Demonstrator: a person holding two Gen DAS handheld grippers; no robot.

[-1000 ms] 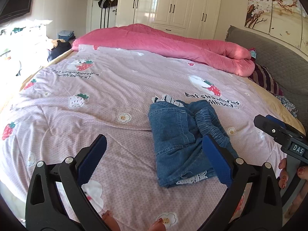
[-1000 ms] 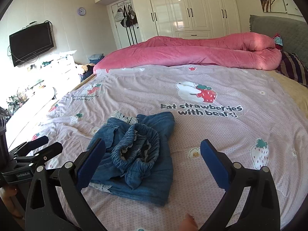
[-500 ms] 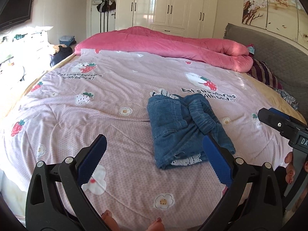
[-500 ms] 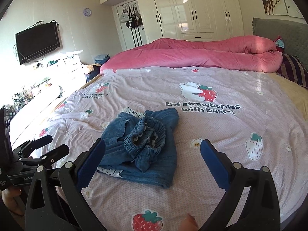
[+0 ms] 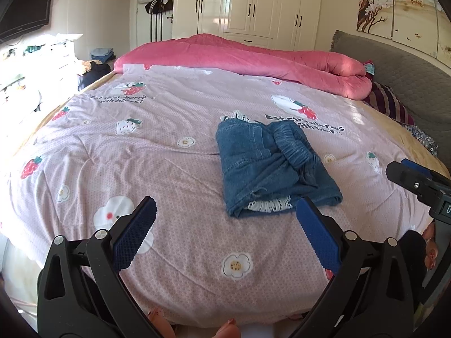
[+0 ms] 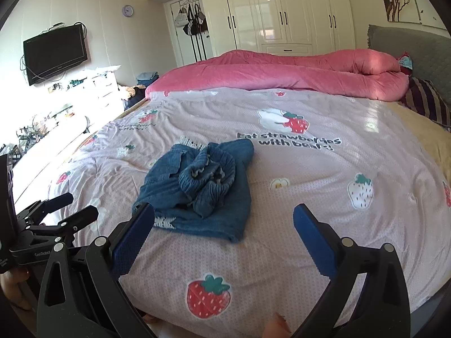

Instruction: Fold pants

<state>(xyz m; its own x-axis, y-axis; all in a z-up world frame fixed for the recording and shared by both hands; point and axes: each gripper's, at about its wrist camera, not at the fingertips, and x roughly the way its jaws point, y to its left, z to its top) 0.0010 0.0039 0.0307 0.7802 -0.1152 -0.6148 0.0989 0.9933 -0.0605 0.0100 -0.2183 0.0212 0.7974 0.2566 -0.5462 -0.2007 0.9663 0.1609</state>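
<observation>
Blue denim pants (image 5: 270,166) lie folded into a compact bundle on the pink strawberry-print bedspread (image 5: 141,163), with white lace trim showing at both ends and the elastic waistband on top. In the right wrist view the same pants (image 6: 203,191) sit just beyond the blue pads. My left gripper (image 5: 225,228) is open and empty, held back from the bundle near the bed's front edge. My right gripper (image 6: 224,229) is open too, with nothing between its fingers. Each gripper shows at the edge of the other's view.
A rolled pink duvet (image 5: 253,62) lies across the far side of the bed, beside a grey headboard (image 5: 408,79) and a striped pillow (image 5: 389,104). White wardrobes (image 5: 253,5) stand behind. A TV (image 6: 55,53) hangs on the left wall above cluttered shelves.
Both grippers have drawn back and away from the folded pants, which now look smaller and farther off. The pants themselves have not moved.
</observation>
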